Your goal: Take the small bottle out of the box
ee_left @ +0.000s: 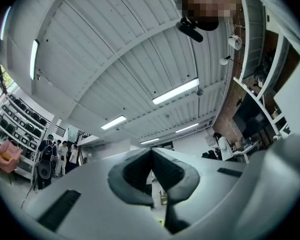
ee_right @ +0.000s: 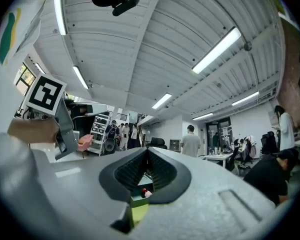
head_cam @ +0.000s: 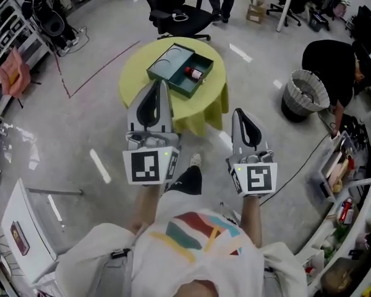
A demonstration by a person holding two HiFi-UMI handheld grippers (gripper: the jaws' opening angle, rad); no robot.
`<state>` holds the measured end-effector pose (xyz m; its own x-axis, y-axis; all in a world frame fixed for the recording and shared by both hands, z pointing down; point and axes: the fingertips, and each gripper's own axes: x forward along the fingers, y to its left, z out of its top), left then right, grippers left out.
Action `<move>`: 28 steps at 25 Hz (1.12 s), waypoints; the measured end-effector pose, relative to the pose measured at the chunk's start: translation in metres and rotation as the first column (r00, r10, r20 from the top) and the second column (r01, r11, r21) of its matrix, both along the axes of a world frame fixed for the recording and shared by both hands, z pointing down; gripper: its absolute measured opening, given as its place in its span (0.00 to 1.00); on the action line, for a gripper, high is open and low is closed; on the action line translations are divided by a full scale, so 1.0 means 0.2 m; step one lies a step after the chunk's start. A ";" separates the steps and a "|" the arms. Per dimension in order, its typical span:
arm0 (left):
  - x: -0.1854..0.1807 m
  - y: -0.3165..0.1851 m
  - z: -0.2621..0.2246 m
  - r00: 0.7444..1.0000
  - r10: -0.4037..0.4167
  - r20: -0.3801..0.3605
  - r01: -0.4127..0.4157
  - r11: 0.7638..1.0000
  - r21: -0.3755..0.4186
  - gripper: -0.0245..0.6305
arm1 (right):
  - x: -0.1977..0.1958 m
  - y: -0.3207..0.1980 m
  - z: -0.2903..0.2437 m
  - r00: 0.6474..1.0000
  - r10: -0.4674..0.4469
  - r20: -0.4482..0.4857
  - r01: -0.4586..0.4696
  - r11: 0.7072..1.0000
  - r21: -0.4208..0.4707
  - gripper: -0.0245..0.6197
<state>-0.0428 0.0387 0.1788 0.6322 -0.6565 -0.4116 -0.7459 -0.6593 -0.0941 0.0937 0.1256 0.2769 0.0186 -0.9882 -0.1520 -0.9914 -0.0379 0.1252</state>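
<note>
Approach | my left claw (head_cam: 162, 83), right claw (head_cam: 237, 111) both pinched together, empty | I must spread one before reaching the small red-capped bottle (head_cam: 193, 73) in the open dark-green box (head_cam: 171, 57).

The room is bright. Long ceiling lights (ee_left: 176, 91) shine down from above and glow white. The grey floor (head_cam: 68, 141) shows pale shiny streaks. Both gripper views bulge like a fishbowl, with dark round corners. Things nearest those cameras look soft and blurry.
</note>
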 end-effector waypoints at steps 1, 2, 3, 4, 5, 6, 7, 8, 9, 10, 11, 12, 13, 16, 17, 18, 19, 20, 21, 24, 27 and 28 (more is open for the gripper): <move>0.04 -0.08 -0.01 1.000 0.002 0.005 -0.002 1.000 0.008 0.06 | 0.02 -0.10 -0.01 1.000 -0.008 -0.008 0.008 1.000 -0.004 0.04; 0.07 -0.16 -0.02 1.000 0.004 0.009 -0.004 1.000 0.015 0.06 | 0.04 -0.19 -0.01 1.000 -0.015 -0.015 0.015 1.000 -0.005 0.04; 0.10 -0.24 -0.04 1.000 0.006 0.012 -0.006 1.000 0.022 0.06 | 0.05 -0.29 -0.03 1.000 -0.020 -0.019 0.020 1.000 -0.006 0.04; 0.13 -0.33 -0.05 1.000 0.009 0.015 -0.009 1.000 0.027 0.06 | 0.07 -0.39 -0.05 0.999 -0.024 -0.022 0.024 1.000 -0.007 0.04; 0.16 -0.41 -0.06 1.000 0.013 0.018 -0.013 0.999 0.030 0.06 | 0.09 -0.48 -0.06 0.999 -0.030 -0.024 0.030 1.000 -0.008 0.04; 0.19 -0.49 -0.07 1.000 0.016 0.024 -0.016 0.999 0.031 0.06 | 0.10 -0.58 -0.08 0.999 -0.037 -0.025 0.037 0.999 -0.010 0.04; 0.22 -0.57 -0.08 0.999 0.018 0.033 -0.019 0.999 0.029 0.06 | 0.12 -0.67 -0.08 0.999 -0.044 -0.026 0.043 0.999 -0.015 0.04; 0.24 -0.64 -0.08 0.999 0.018 0.044 -0.019 0.999 0.027 0.06 | 0.14 -0.75 -0.09 0.998 -0.049 -0.028 0.049 0.999 -0.023 0.04; 0.26 -0.72 -0.08 0.999 0.017 0.051 -0.019 0.999 0.026 0.06 | 0.16 -0.84 -0.09 0.998 -0.053 -0.030 0.052 0.998 -0.034 0.04; 0.28 -0.79 -0.08 0.998 0.015 0.053 -0.016 1.000 0.025 0.06 | 0.17 -0.92 -0.09 0.998 -0.058 -0.032 0.056 0.997 -0.044 0.04; 0.30 -0.87 -0.08 0.999 0.013 0.049 -0.014 1.000 0.021 0.06 | 0.19 -1.00 -0.09 0.997 -0.063 -0.035 0.062 0.997 -0.052 0.04; 0.31 -0.94 -0.08 0.999 0.012 0.040 -0.013 1.000 0.012 0.06 | 0.20 -1.08 -0.09 0.997 -0.070 -0.038 0.068 0.996 -0.060 0.04; 0.33 -1.01 -0.07 0.999 0.012 0.032 -0.012 1.000 -0.002 0.06 | 0.21 -1.15 -0.09 0.996 -0.078 -0.043 0.075 0.995 -0.067 0.04; 0.36 -1.16 -0.03 0.999 0.014 0.030 -0.013 0.999 -0.044 0.06 | 0.23 -1.32 -0.07 0.994 -0.097 -0.045 0.092 0.992 -0.090 0.04; 0.37 -1.20 -0.02 0.999 0.013 0.034 -0.011 0.999 -0.048 0.06 | 0.23 -1.37 -0.06 0.994 -0.099 -0.043 0.095 0.991 -0.096 0.04; 0.38 -1.22 -0.01 0.999 0.009 0.039 -0.007 0.999 -0.049 0.06 | 0.24 -1.40 -0.06 0.994 -0.101 -0.042 0.097 0.990 -0.100 0.04; 0.38 -1.24 -0.01 0.999 0.005 0.046 -0.003 0.999 -0.049 0.06 | 0.24 -1.43 -0.07 0.994 -0.103 -0.042 0.098 0.990 -0.101 0.04; 0.39 -1.26 0.00 0.999 0.001 0.053 0.002 0.999 -0.050 0.06 | 0.24 -1.45 -0.07 0.994 -0.104 -0.044 0.099 0.990 -0.102 0.04; 0.40 -1.28 0.01 0.998 -0.002 0.057 0.005 0.999 -0.054 0.06 | 0.24 -1.46 -0.07 0.993 -0.106 -0.047 0.101 0.990 -0.103 0.04; 0.44 -1.33 0.03 0.998 -0.009 0.060 0.013 0.998 -0.067 0.06 | 0.26 -1.50 -0.08 0.992 -0.109 -0.057 0.102 0.989 -0.108 0.04; 0.48 -1.36 0.05 0.998 -0.021 0.062 0.026 0.997 -0.079 0.06 | 0.30 -1.52 -0.08 0.992 -0.110 -0.060 0.102 0.987 -0.125 0.04; 0.49 -1.36 0.06 0.998 -0.026 0.063 0.031 0.996 -0.085 0.06 | 0.31 -1.53 -0.08 0.991 -0.119 -0.062 0.111 0.986 -0.125 0.04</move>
<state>0.0552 -0.2332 0.1902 0.6353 -0.7059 -0.3132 -0.7590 -0.6456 -0.0846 0.1549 -0.1798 0.2612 -0.1026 -0.9943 -0.0281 -0.9771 0.0954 0.1903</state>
